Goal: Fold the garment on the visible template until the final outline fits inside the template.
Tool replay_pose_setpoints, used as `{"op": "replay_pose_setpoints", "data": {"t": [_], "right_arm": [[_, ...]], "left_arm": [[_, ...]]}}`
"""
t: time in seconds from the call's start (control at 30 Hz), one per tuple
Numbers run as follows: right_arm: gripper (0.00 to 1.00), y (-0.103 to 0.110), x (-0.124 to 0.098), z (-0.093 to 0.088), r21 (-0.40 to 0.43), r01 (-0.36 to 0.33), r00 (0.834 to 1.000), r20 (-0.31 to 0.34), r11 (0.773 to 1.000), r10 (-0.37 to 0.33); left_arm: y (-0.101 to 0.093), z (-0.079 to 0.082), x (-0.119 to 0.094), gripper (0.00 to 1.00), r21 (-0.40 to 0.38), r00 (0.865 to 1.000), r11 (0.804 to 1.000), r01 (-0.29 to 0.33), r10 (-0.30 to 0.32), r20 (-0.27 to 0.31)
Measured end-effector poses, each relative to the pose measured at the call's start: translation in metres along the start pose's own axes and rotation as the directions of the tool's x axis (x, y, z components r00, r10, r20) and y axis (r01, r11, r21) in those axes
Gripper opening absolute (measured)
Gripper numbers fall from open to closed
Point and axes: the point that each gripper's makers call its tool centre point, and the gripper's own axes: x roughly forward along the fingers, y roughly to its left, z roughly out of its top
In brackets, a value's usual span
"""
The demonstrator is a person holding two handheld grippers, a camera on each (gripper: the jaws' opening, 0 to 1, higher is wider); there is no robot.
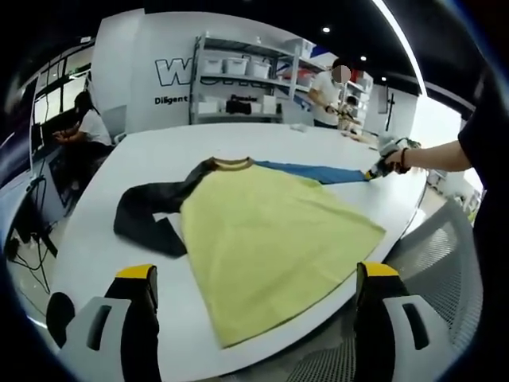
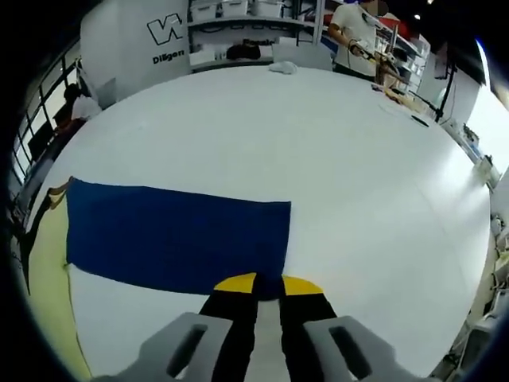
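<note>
1. Garment (image 1: 262, 239): long-sleeved shirt with a yellow-green body, lying flat on the table, collar toward the far side, hem toward the near edge.
2. Dark sleeve (image 1: 147, 211): black, bent back on itself at the shirt's left side as the left gripper view shows it.
3. Blue sleeve (image 1: 314, 171): stretched straight out across the table away from the collar. In the right gripper view it is a flat blue rectangle (image 2: 175, 235) with a strip of the yellow-green body at the left margin.
4. Table (image 1: 238, 143): large, white, rounded; its bare surface extends well beyond the shirt (image 2: 318, 135).
5. Left gripper (image 1: 254, 278): jaws spread wide with yellow tips, hovering above the near edge by the hem, touching nothing.
6. Right gripper (image 2: 268, 284): yellow tips pressed together, clamped on the cuff end of the blue sleeve. In the left gripper view it appears at the sleeve's far end (image 1: 380, 169), held by a person's hand.
7. Chair (image 1: 437, 255): grey mesh back, beside the table's right edge.
8. Shelving (image 1: 238, 76): metal rack with white bins against the far wall; people nearby.
</note>
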Motion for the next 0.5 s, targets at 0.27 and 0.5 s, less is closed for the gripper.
{"op": "replay_pose_setpoints", "data": {"t": [0.27,0.5], "right_arm": [[0.00,0.007,-0.002,0.004,-0.028,0.018,0.999,-0.028,0.999,-0.019],[0.00,0.010,-0.013,0.018,-0.059,0.024,0.999,-0.020,0.998,-0.026]], "left_arm": [[0.001,0.002,-0.001,0.99,0.004,1.000,1.000,-0.005,0.005,0.015],[-0.001,0.002,0.000,0.99,0.010,1.000,1.000,0.005,-0.005,0.016]]}}
